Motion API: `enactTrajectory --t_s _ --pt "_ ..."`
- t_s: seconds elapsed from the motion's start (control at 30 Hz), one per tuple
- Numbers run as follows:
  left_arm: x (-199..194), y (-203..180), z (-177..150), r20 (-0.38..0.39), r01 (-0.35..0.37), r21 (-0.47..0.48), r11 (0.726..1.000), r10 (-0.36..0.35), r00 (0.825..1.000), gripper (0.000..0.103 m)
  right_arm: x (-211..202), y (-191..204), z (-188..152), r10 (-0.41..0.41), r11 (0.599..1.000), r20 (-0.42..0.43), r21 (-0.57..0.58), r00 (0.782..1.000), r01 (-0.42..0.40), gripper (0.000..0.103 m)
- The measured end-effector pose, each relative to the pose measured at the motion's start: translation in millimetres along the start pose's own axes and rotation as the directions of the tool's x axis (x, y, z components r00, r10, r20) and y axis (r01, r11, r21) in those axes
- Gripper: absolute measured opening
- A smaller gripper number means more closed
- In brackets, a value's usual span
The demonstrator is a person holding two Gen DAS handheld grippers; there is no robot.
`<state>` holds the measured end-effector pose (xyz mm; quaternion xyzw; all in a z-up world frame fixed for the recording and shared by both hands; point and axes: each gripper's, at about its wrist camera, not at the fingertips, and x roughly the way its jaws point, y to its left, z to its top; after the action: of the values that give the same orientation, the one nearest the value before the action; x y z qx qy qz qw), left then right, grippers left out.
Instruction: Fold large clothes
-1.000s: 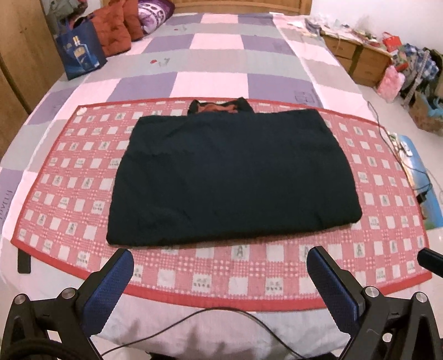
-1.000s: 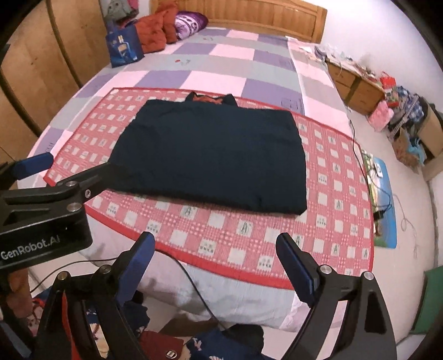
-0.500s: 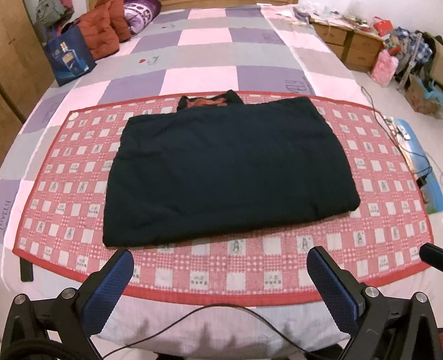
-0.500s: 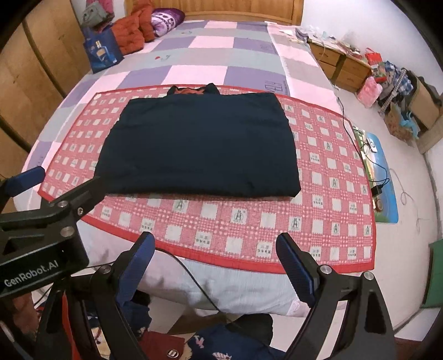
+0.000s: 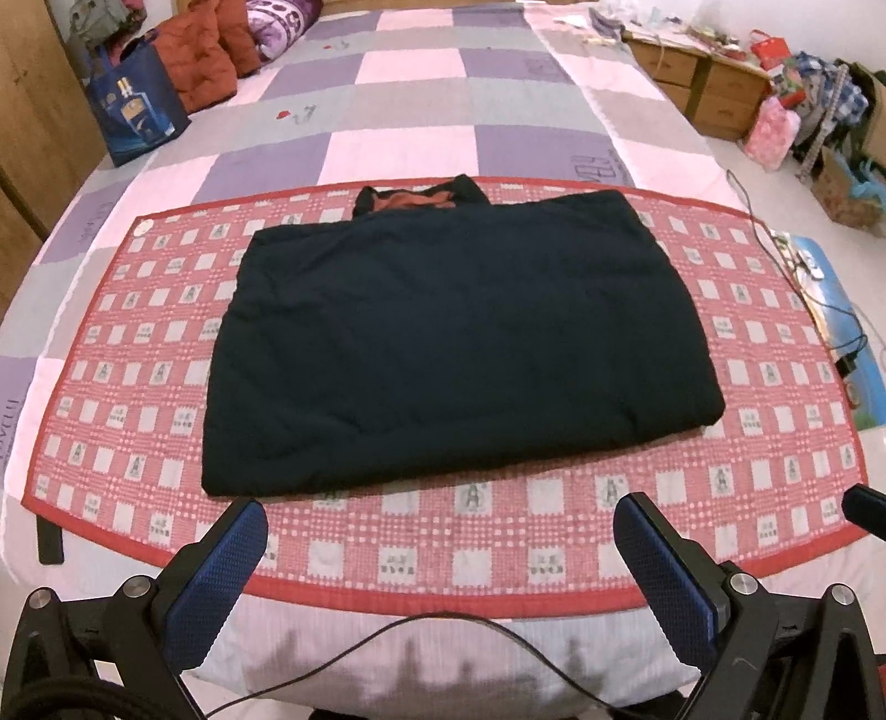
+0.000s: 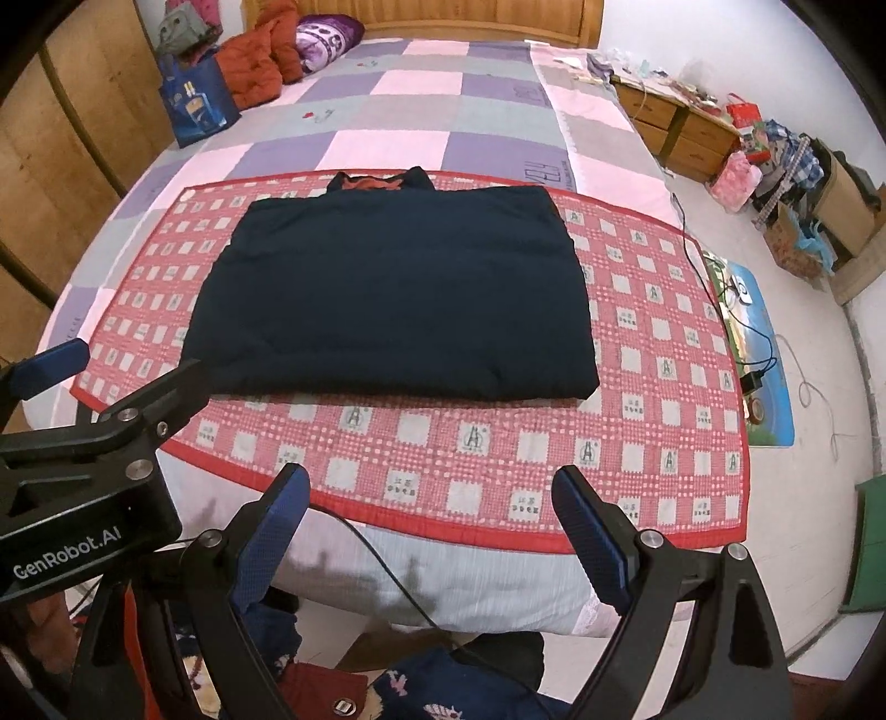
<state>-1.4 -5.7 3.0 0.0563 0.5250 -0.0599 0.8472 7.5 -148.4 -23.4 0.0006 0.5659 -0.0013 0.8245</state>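
Hovering over the near edge of the bed (image 5: 421, 83), the left gripper (image 5: 437, 526) stands released, its blue-padded fingers (image 5: 221, 570) spread wide with nothing between them. The right gripper (image 6: 429, 498) hangs beside it in the same way, spread and empty above the foot of the mattress; in its view the left gripper's black body shows at the lower left, printed "GenRobot.AI" in white. A thin black cable (image 5: 421, 626) loops across the pale sheet just beyond the fingers.

Past that lies a red checked mat (image 5: 498, 531) with a solid red border, its white squares carrying a small "A" logo and tiny characters too small to read. On the mat's middle rests the dark navy jacket (image 5: 454, 343), padded and faintly quilted, folded into a broad, tidy rectangle with thick rounded edges. Its collar (image 5: 418, 198) pokes out at the far side, showing a rust-orange lining.

Farther off, a checked quilt in purple, pink and grey covers the bed, bearing some faint lettering I cannot make out. A blue shopping bag (image 5: 135, 111) with a bottle picture stands at the far left by orange cushions (image 5: 207, 50).
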Motion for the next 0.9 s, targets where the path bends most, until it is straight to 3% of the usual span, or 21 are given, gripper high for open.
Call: enactTrajectory --t_s 0.9 --pt "4 0 4 -0.009 -0.004 0.004 1.000 0.004 1.000 0.103 11 7 14 -0.003 1.000 -0.008 -0.002 1.000 0.003 0.092"
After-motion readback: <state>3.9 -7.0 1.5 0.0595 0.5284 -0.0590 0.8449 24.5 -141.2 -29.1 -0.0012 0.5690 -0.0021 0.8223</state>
